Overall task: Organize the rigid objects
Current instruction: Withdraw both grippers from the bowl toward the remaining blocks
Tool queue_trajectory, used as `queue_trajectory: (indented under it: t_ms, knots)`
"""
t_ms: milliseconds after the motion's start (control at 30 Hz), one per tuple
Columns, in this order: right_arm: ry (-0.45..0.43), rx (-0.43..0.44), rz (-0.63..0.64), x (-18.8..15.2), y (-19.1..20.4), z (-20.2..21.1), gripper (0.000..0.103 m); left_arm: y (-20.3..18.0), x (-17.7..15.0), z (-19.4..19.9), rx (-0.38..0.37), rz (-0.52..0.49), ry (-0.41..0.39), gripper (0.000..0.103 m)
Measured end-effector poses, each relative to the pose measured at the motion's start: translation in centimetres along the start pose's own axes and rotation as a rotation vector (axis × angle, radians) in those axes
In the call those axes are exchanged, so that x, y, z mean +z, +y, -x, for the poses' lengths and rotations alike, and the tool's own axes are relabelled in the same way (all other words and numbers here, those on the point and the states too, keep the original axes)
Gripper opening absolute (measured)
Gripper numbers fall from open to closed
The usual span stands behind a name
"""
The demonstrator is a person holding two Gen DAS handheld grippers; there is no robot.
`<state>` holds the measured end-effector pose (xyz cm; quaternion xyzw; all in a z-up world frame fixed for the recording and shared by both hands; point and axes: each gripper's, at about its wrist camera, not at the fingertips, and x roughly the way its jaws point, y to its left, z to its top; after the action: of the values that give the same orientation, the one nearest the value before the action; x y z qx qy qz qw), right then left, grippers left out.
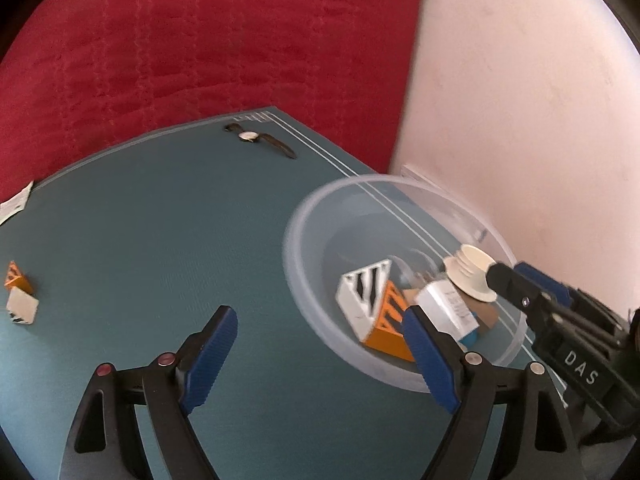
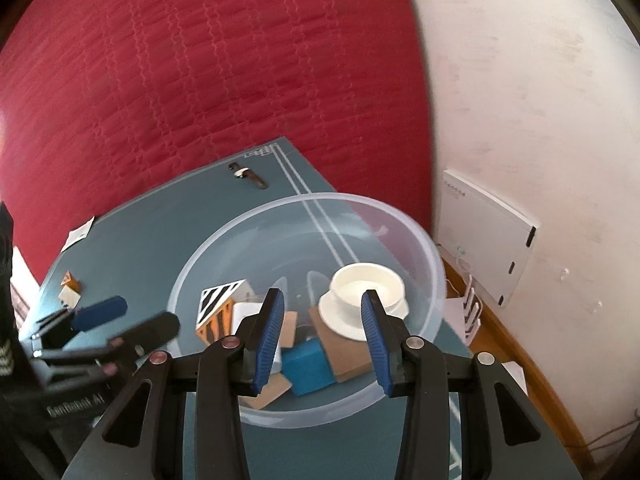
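Note:
A clear plastic bowl (image 1: 304, 224) (image 2: 420, 240) stands on the teal mat at the right. In it lie a white and orange wedge block (image 1: 368, 296) (image 2: 218, 300), a blue box (image 2: 308, 364), cardboard pieces and a cream ribbed spool (image 1: 470, 276) (image 2: 364, 292). My right gripper (image 2: 322, 332) is open over the bowl, with the spool just beyond its fingers and apart from them; in the left wrist view (image 1: 516, 280) it reaches in from the right. My left gripper (image 1: 320, 352) is open and empty above the mat, left of the bowl.
A wristwatch (image 1: 256, 138) (image 2: 246, 174) lies at the mat's far edge. A small orange block (image 1: 16, 276) and a white block (image 1: 22, 306) lie at the left. A red quilt lies behind the mat. A white router (image 2: 488, 236) leans on the wall at the right.

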<state>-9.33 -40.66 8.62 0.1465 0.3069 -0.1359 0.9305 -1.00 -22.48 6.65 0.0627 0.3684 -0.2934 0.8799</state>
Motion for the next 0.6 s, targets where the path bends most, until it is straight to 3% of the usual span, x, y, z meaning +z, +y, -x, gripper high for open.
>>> queue_trajectory:
  t_ms: [600]
  knots:
    - [-0.027,0.079,0.120,-1.3,5.3,1.6,0.042,9.3,-1.1,1.7,0.195,0.157,0.009,0.089]
